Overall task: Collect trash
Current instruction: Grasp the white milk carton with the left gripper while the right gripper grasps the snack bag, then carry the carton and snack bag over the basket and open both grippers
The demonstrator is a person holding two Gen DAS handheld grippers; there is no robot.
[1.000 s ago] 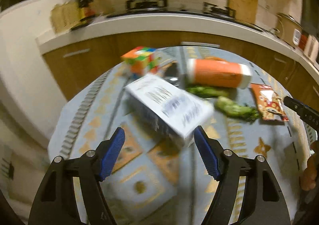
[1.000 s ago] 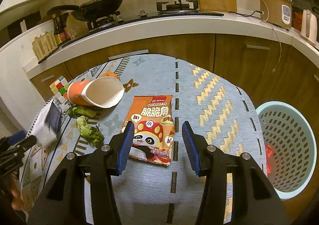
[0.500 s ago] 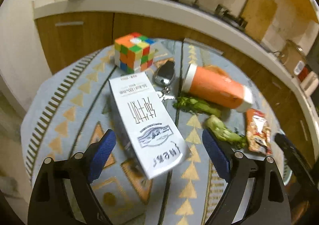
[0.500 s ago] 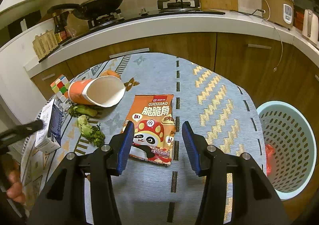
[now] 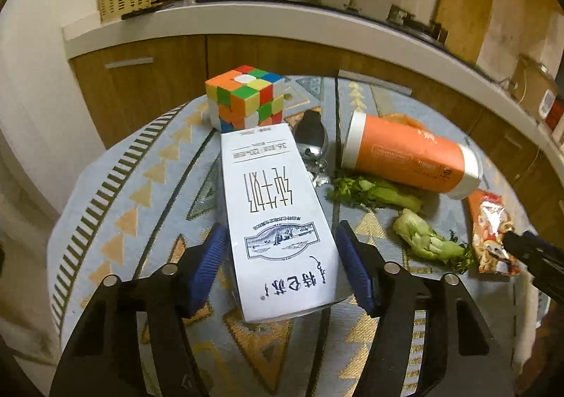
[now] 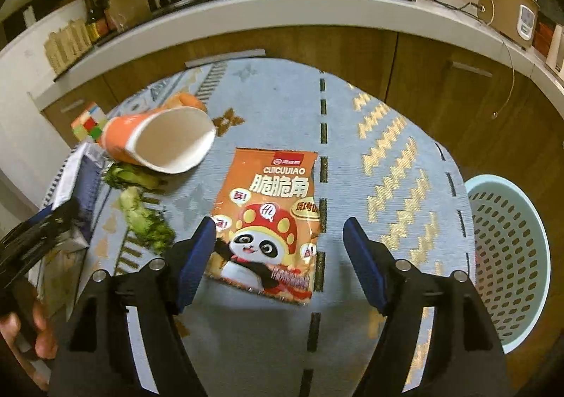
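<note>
A white milk carton (image 5: 278, 217) printed with black characters lies flat on the patterned desk (image 5: 141, 192), lengthwise between the spread fingers of the left gripper (image 5: 282, 270); contact cannot be told. Just beyond the carton sit a colour cube (image 5: 246, 97) and keys (image 5: 312, 140); right of it lie an orange cup (image 5: 409, 157) and vegetable scraps (image 5: 426, 242). The right gripper (image 6: 280, 263), fingers spread, hovers over a snack bag (image 6: 271, 217), with a pale blue basket (image 6: 511, 256) beside the desk.
</note>
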